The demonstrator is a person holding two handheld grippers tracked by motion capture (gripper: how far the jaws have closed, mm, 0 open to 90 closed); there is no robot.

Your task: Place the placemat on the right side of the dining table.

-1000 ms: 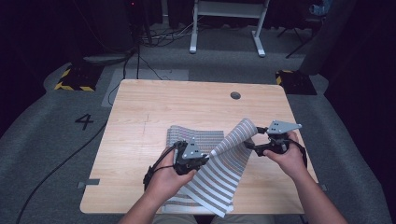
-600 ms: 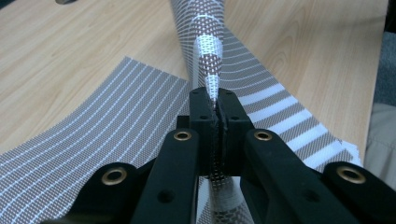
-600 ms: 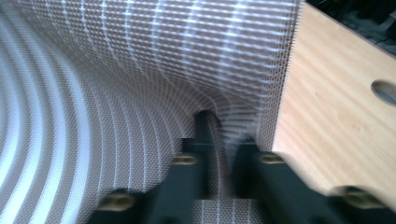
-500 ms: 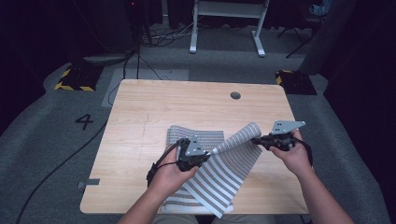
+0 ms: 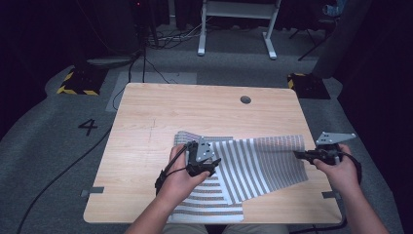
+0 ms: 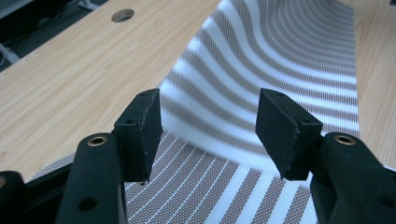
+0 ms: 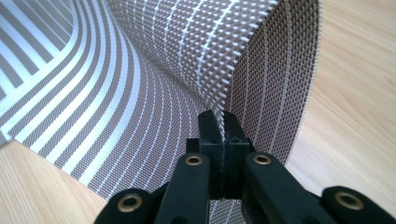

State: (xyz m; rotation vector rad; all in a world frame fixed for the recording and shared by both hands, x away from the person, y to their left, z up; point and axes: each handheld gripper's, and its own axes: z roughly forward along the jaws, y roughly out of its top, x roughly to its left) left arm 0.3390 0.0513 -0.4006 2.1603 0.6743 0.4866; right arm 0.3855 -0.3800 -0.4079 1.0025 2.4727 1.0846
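Note:
A grey-and-white striped woven mat point(image 5: 253, 165) lies on the wooden table point(image 5: 195, 112), one part folded over toward the right. My right gripper point(image 5: 298, 155) is shut on the mat's right edge point(image 7: 261, 93) and holds that edge a little off the table. My left gripper point(image 5: 214, 165) stands open over the mat's middle, just above the fold line point(image 6: 210, 135); its two black pads point(image 6: 140, 130) have nothing between them. In the right gripper view the mat curves up and away from the jaws.
A round cable hole point(image 5: 245, 99) sits near the table's far edge. Bare wood lies to the left and at the back. Strips of grey tape point(image 5: 92, 191) mark the table's near corners. Beyond the table are cables and a white stand's legs point(image 5: 234, 29) on the carpet.
My right gripper has pulled the mat's edge out to the right and lower, so the raised flap now lies spread toward the table's right side. The left gripper has stayed near the mat's middle.

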